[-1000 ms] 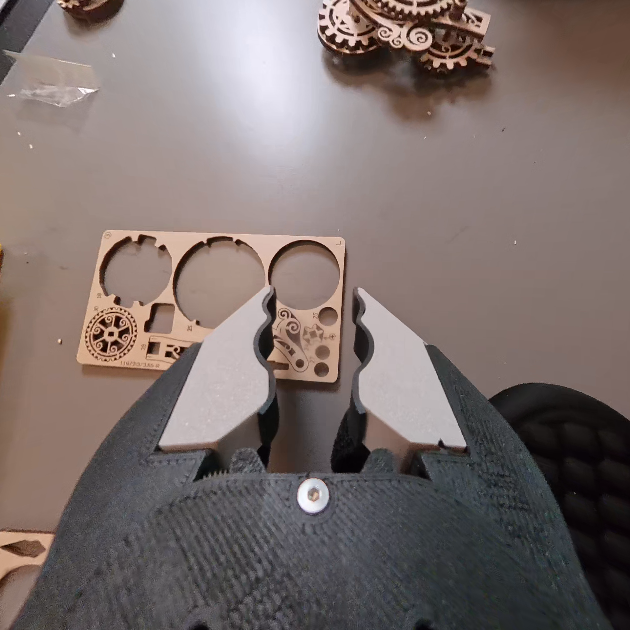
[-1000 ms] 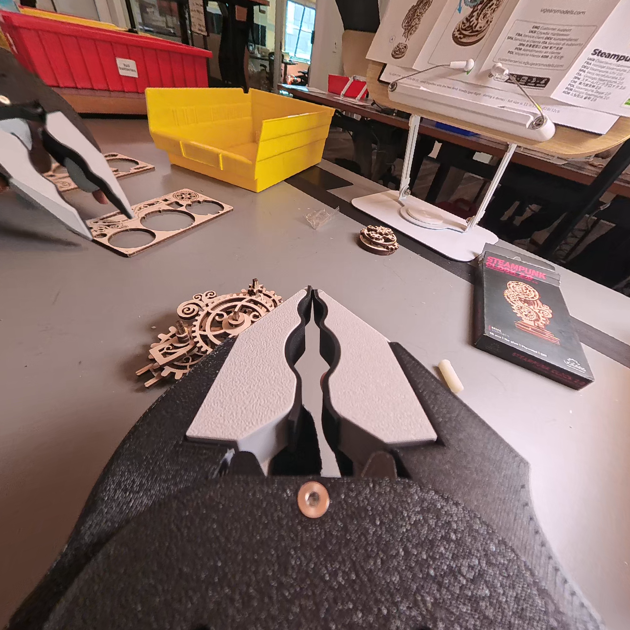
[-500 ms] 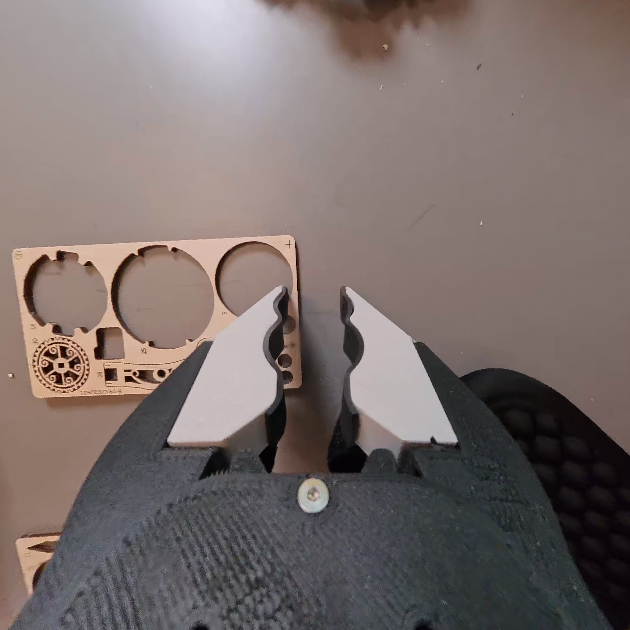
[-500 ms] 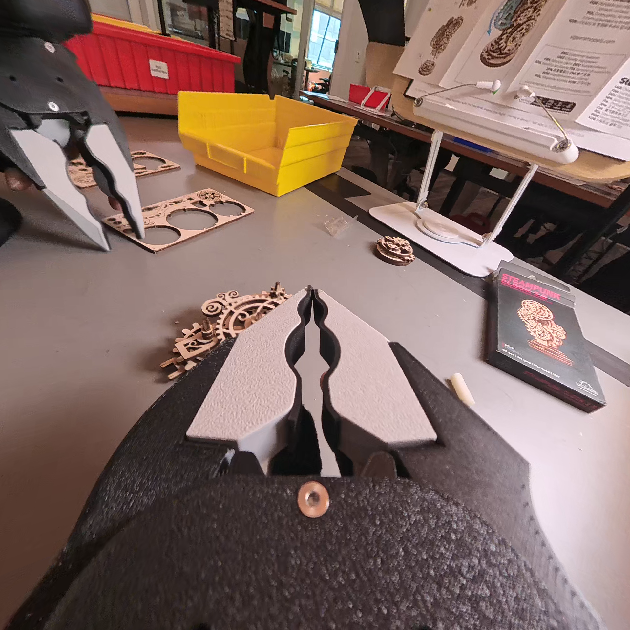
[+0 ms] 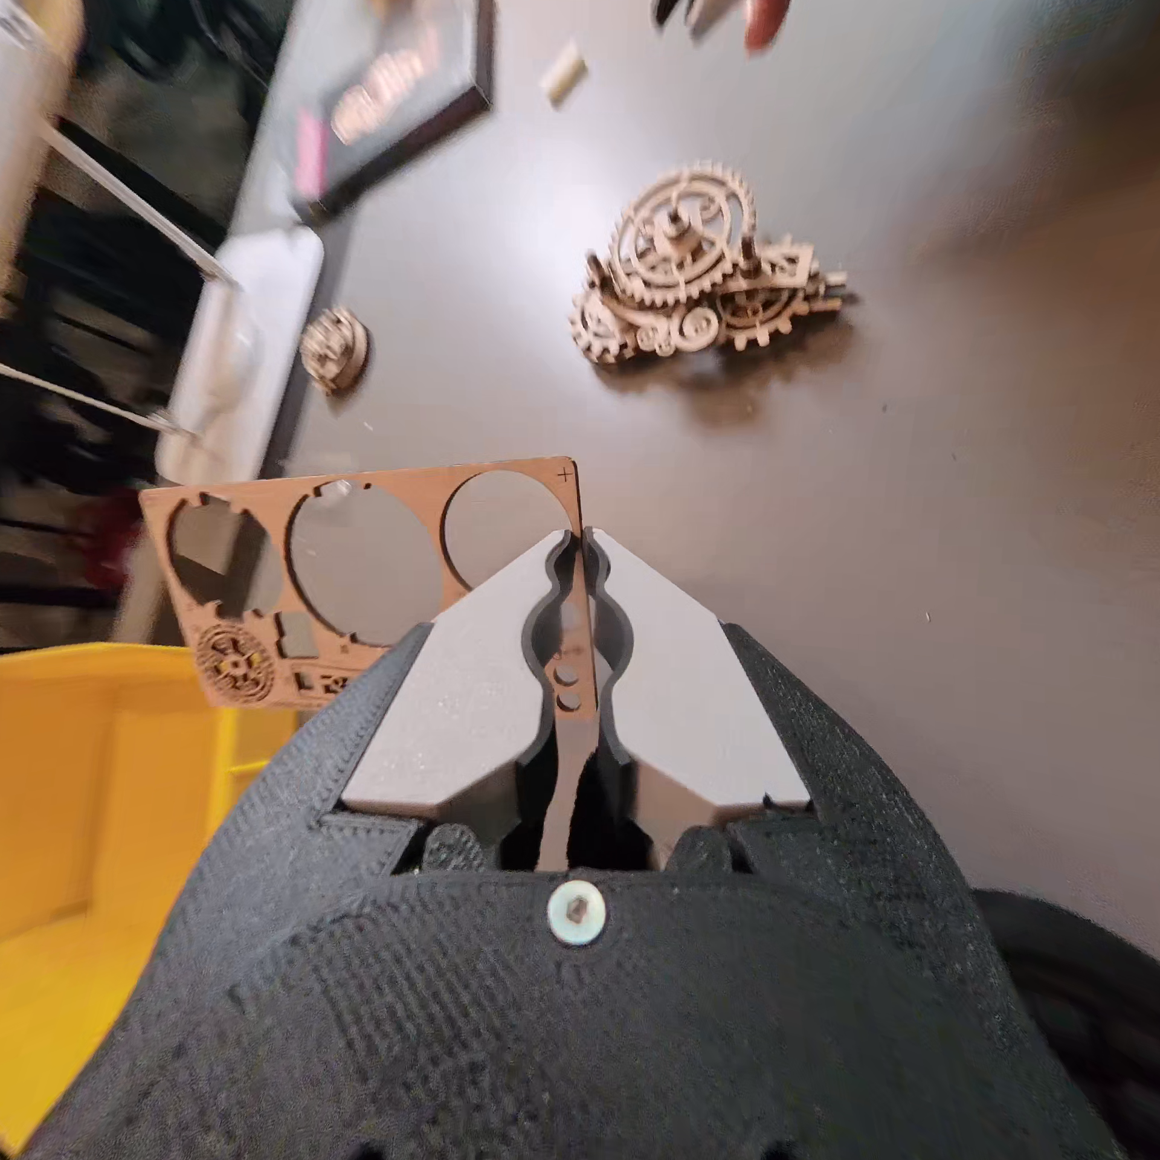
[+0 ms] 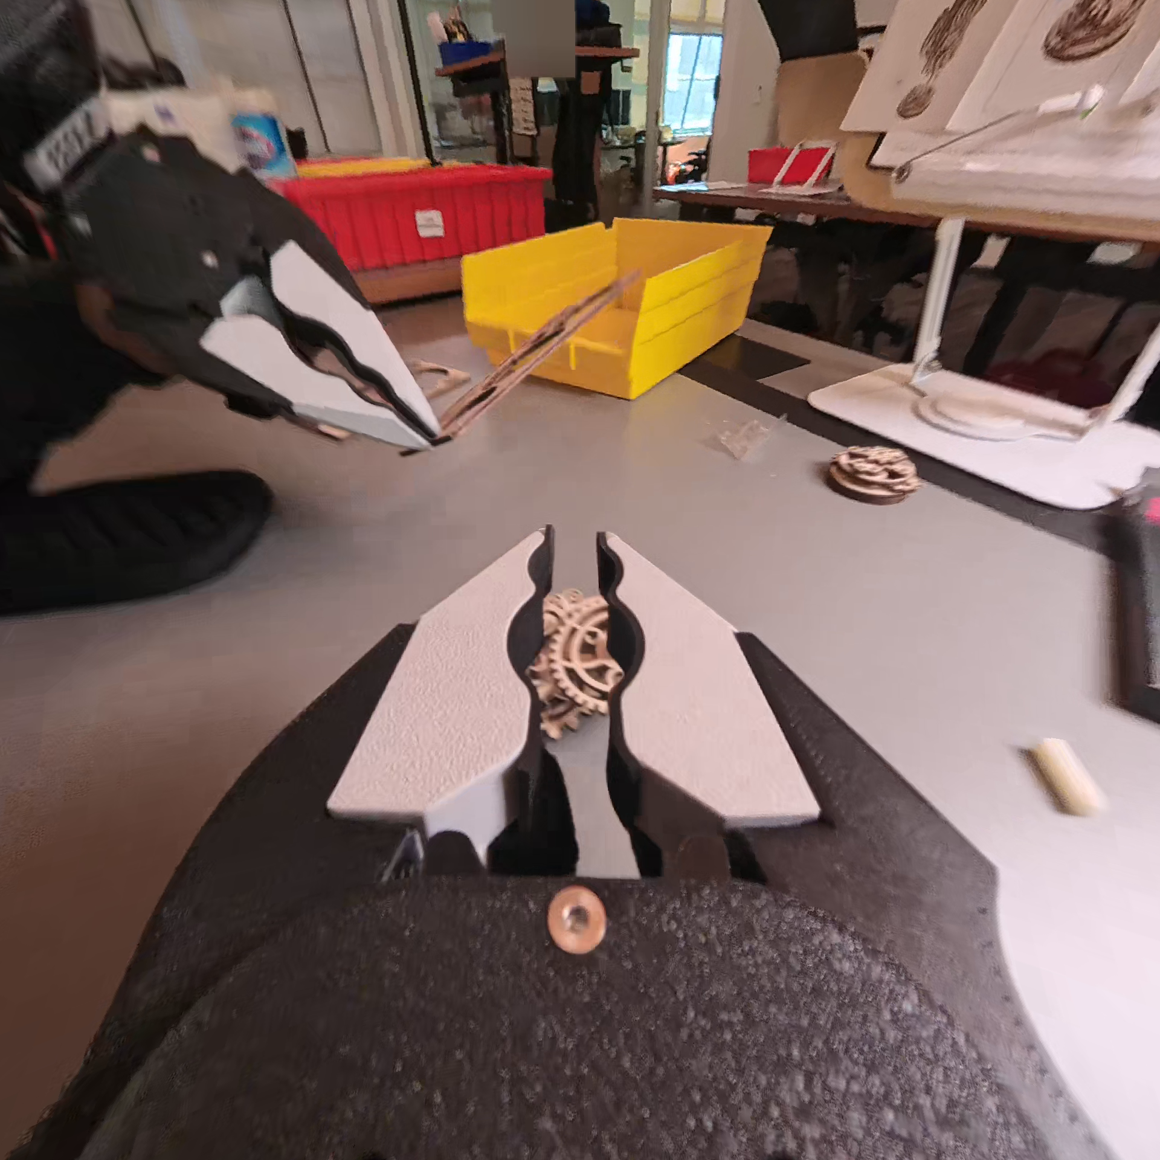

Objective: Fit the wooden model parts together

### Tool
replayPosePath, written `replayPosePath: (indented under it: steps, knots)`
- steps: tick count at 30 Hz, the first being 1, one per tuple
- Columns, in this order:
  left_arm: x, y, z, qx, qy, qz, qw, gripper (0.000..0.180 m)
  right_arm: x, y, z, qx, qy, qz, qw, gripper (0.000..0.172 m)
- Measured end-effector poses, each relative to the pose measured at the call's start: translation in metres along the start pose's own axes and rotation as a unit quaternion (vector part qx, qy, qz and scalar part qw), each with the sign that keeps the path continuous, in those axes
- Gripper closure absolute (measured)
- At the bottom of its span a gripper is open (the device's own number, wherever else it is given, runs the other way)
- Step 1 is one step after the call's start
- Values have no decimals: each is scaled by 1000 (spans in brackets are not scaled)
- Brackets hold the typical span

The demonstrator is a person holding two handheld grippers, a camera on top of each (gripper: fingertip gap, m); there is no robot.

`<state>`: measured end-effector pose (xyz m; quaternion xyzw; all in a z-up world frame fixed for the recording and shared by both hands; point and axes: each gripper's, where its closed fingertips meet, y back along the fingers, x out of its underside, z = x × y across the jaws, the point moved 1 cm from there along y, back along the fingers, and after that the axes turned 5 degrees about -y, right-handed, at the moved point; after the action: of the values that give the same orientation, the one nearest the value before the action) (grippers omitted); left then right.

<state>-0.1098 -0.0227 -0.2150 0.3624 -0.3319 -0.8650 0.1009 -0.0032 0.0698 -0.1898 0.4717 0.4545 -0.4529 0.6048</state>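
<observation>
My left gripper (image 5: pixel 577 533) is shut on the right edge of a flat wooden parts sheet (image 5: pixel 408 486) with large round cut-outs. It holds the sheet tilted up off the grey table (image 5: pixel 879 502). The right wrist view shows the same gripper (image 6: pixel 427 439) at upper left with the sheet (image 6: pixel 540 351) sticking out edge-on from its tips. A wooden gear assembly (image 5: pixel 697 276) lies on the table. My right gripper (image 6: pixel 574 540) is open with a narrow gap and holds nothing. It hovers over the gear assembly (image 6: pixel 577 659), which shows between its fingers without touching the pads.
A yellow bin (image 6: pixel 628 314) stands behind the sheet, and a red bin (image 6: pixel 427 213) farther back. A small round wooden part (image 6: pixel 872 474), a white stand base (image 6: pixel 979 427), a black box (image 6: pixel 1136 602) and a pale stick (image 6: pixel 1067 775) lie to the right.
My left gripper closed on the sheet's right edge and lifted it off the table, swinging toward the yellow bin. My right gripper opened a little and moved over the gear assembly.
</observation>
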Motion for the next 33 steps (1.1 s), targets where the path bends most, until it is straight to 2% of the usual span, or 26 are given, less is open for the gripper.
replayPosePath:
  steps: [3,5,8,10,11,12,14,15,16,18,20,21,24,27,29,33]
  knots:
    - [-33,7,2,-67,-56,-34,996,180,-19,-8,18,-69,-124,-16,990,138]
    - [-50,5,-7,-86,-94,-46,991,180,-30,-13,26,-112,-195,-21,974,126]
    - [-69,-8,-26,-83,-147,-51,984,180,-32,-22,33,-137,-229,-7,964,117]
    - [-81,-15,-37,-87,-182,-55,978,180,-21,-28,30,-125,-223,22,967,124]
    - [-86,-19,-42,-87,-195,-54,975,180,-17,-29,30,-127,-226,29,965,137]
    - [-89,-22,-45,-89,-207,-53,973,180,-17,-27,30,-139,-233,23,962,159]
    - [-100,-23,-50,-97,-216,-76,969,179,-17,-20,27,-158,-243,10,957,169]
    - [-108,-20,-51,-97,-199,-105,969,179,-19,-15,23,-167,-243,3,956,170]
    - [-118,-12,-50,-94,-170,-146,970,169,-21,-10,15,-165,-243,-7,956,170]
    - [-141,17,-44,-62,-65,-253,963,155,-26,4,0,-169,-258,-19,951,170]
    - [-152,52,-15,-46,65,-350,933,155,-30,18,-8,-195,-275,-24,941,170]
    - [-148,65,5,-52,120,-377,917,155,-32,25,-12,-205,-280,-27,937,170]
    - [-112,69,53,-37,271,-394,877,150,-41,43,-7,-273,-300,-39,913,171]
    - [-97,50,47,93,379,-407,826,140,-44,47,1,-312,-318,-39,894,170]
    - [-101,40,32,160,405,-419,797,140,-40,45,11,-333,-320,-26,887,170]
    - [-116,33,4,245,399,-427,774,144,-29,38,28,-353,-315,5,881,170]
